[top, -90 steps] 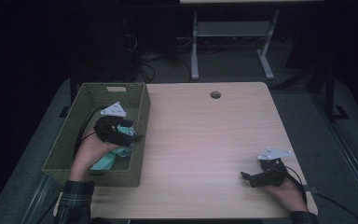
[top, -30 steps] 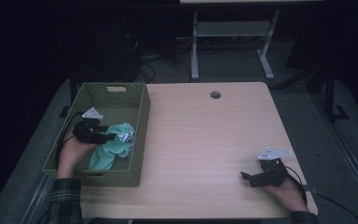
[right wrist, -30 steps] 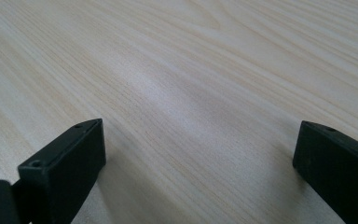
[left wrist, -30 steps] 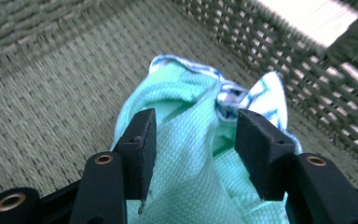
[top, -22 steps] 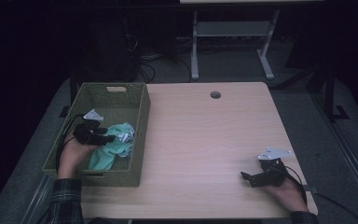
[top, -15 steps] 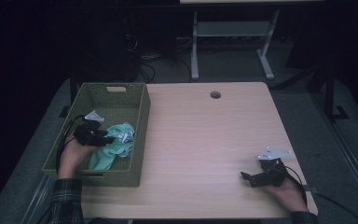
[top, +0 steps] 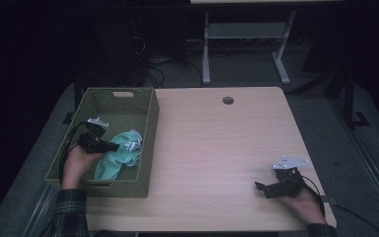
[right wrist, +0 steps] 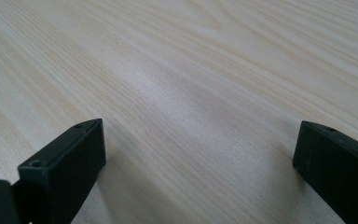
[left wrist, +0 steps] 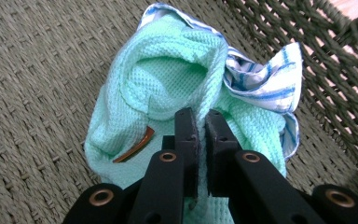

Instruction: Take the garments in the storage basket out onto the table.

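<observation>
Left hand-held gripper (left wrist: 201,122) has its jaws nearly closed, pinching a fold of the mint cloth (left wrist: 168,88) inside the green basket (top: 123,94) at the desk's left edge. Lift straight up, keep the pinch firm, and clear the basket wall. Right hand-held gripper (top: 269,189) rests wide apart near the desk's front right corner.

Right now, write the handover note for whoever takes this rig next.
Left gripper: inside the green woven basket, jaws shut on a fold of the mint-green cloth.
Right gripper: open, holding nothing, resting on the wooden table at its near right.
A blue-striped white cloth lies bunched against the green one, by the basket wall.
Done: green cloth gripped.
Left: probably lift it out; it may drag the striped cloth along.
</observation>
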`<state>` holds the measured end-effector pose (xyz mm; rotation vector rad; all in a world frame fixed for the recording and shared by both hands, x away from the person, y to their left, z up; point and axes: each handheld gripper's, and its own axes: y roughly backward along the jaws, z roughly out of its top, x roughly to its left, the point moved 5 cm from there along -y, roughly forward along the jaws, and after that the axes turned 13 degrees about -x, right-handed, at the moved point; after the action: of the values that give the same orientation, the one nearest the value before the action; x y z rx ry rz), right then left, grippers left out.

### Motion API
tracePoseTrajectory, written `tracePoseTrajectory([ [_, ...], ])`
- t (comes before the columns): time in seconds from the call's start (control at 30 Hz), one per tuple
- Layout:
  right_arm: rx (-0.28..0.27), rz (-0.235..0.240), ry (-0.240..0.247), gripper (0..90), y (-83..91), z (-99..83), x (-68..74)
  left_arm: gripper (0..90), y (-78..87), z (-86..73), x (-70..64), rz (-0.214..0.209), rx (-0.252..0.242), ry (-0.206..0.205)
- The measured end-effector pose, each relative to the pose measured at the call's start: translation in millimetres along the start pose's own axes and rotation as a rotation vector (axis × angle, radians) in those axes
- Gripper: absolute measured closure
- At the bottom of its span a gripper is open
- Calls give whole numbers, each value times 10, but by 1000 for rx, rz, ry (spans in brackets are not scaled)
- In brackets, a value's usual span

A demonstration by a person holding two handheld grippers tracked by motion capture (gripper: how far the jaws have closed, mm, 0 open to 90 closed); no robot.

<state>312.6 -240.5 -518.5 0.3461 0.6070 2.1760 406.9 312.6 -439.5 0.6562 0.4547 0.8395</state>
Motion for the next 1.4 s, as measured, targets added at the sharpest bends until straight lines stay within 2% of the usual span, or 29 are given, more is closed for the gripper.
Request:
tracePoseTrajectory([
  [0.13,0,0,-1,20,0,0,0,856,36,37,-16,-17,-42,24],
  [0.3,0,0,-1,21,0,0,0,856,106,104,-27,-20,-94,28],
  [0.43,0,0,-1,21,0,0,0,857,186,193,-83,-36,-146,28],
  [0.47,0,0,0,20,0,0,0,857,229,238,-115,-48,-174,28],
  [0.67,-1,0,-2,21,-1,0,1,858,334,347,-200,-64,-237,34],
  [0.9,-1,0,0,20,0,0,0,859,427,415,-234,-77,-273,31],
  [1.17,0,0,-1,21,0,0,1,861,595,517,-295,-97,-342,34],
  [1.4,-1,0,-3,21,0,1,2,862,717,628,-298,-120,-360,32],
])
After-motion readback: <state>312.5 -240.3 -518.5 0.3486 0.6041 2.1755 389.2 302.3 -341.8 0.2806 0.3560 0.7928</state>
